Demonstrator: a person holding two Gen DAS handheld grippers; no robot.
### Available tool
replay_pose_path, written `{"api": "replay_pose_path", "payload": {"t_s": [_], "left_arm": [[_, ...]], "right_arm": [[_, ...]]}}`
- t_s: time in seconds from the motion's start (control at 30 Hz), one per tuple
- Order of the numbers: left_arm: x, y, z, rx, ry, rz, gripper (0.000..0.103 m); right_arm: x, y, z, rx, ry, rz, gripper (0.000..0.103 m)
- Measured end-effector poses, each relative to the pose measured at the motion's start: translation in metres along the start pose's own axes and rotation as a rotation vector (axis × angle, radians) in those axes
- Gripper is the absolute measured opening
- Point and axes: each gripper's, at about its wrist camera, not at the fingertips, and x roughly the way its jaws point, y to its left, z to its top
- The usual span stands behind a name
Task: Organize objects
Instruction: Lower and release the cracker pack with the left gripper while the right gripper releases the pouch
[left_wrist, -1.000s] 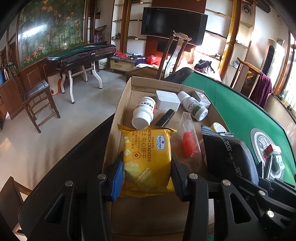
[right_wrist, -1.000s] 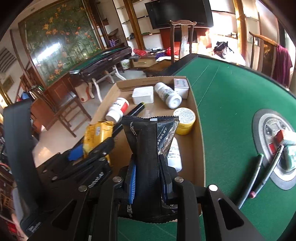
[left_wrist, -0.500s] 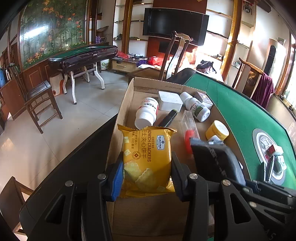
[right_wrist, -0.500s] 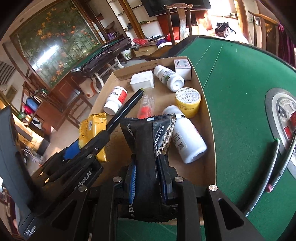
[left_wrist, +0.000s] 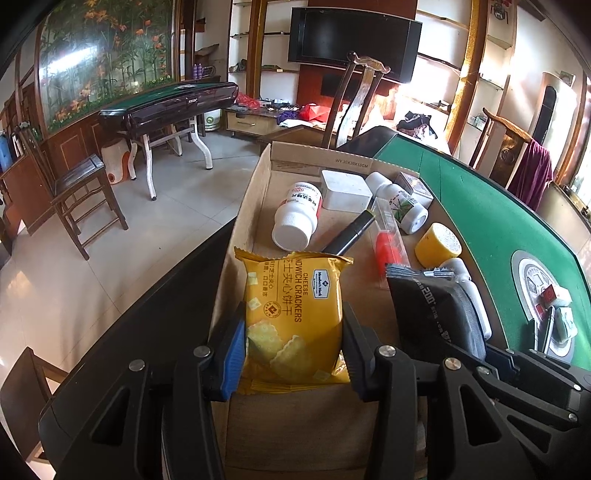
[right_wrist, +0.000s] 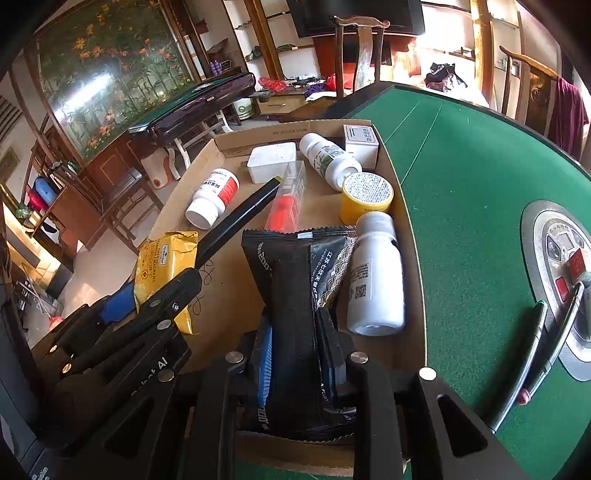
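Jaws of the left gripper are clamped on both sides of a yellow cracker packet, partly parted to its width, holding it upright over the near left end of the cardboard box. Jaws of the right gripper stand narrow, pinching a black snack pouch (folded lengthwise between the pads) above the near end of the same box.

Just at 2 o'clock from the pouch lies a white bottle on its side, touching the box's right wall. Beyond it, toward 12, sits a yellow jar; a black marker runs diagonally at 11 o'clock, with a clear tube with a red part beside it. Farther off lie a red-labelled bottle, a white case, a green-labelled bottle and a small carton. At 3 o'clock spreads the green tabletop.
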Motion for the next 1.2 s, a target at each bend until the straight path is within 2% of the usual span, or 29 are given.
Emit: {"api": "replay_pose_path", "payload": {"t_s": [0.3,0.4,0.6,0.77,1.03,1.2], "left_arm": [[-0.006,0.007,0.002,-0.049,-0.019,-0.072,0.053],[-0.010,0.009,0.002,-0.067,-0.050,-0.062,0.060],[-0.016,0.007,0.002,-0.064,-0.083,-0.077,0.062],[-0.020,-0.001,0.002,-0.038,-0.110,-0.111,0.068],[-0.022,-0.004,0.002,-0.027,-0.125,-0.179,0.069],[-0.026,-0.010,0.001,-0.003,-0.143,-0.206,0.070]], "right_arm": [[-0.017,0.004,-0.005,-0.020,-0.049,0.011,0.025],[-0.027,0.005,-0.006,-0.023,-0.079,0.006,0.025],[-0.050,-0.008,-0.011,0.009,-0.112,0.026,0.025],[-0.074,-0.027,-0.019,0.053,-0.135,0.053,0.025],[-0.119,-0.080,-0.038,0.139,-0.210,0.049,0.025],[-0.147,-0.127,-0.050,0.239,-0.258,0.058,0.025]]}}
